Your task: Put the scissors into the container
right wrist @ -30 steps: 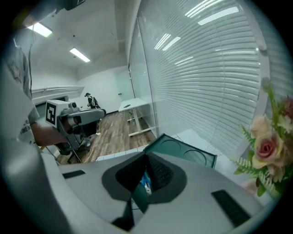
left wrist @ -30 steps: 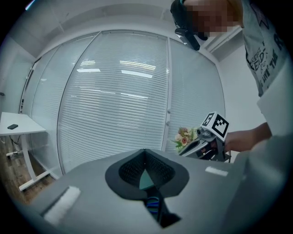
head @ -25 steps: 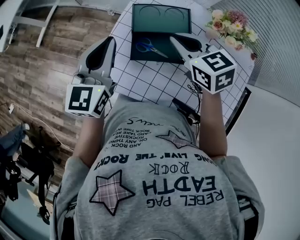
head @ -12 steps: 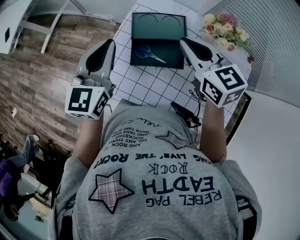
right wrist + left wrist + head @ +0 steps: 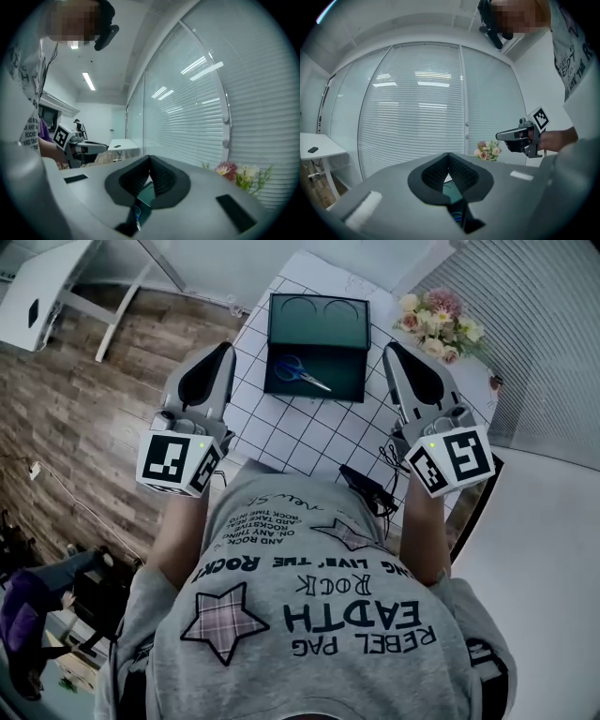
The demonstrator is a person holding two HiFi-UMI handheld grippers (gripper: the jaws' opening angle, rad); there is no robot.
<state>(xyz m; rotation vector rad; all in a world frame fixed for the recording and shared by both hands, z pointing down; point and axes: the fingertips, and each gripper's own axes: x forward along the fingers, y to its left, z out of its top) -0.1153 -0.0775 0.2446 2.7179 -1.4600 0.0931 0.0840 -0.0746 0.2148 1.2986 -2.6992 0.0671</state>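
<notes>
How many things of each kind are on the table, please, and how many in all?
Container: 1
Scissors: 1 pair, lying in the container
Flowers: 1 bunch
Black device: 1, with cables, at the near edge
Total: 4
</notes>
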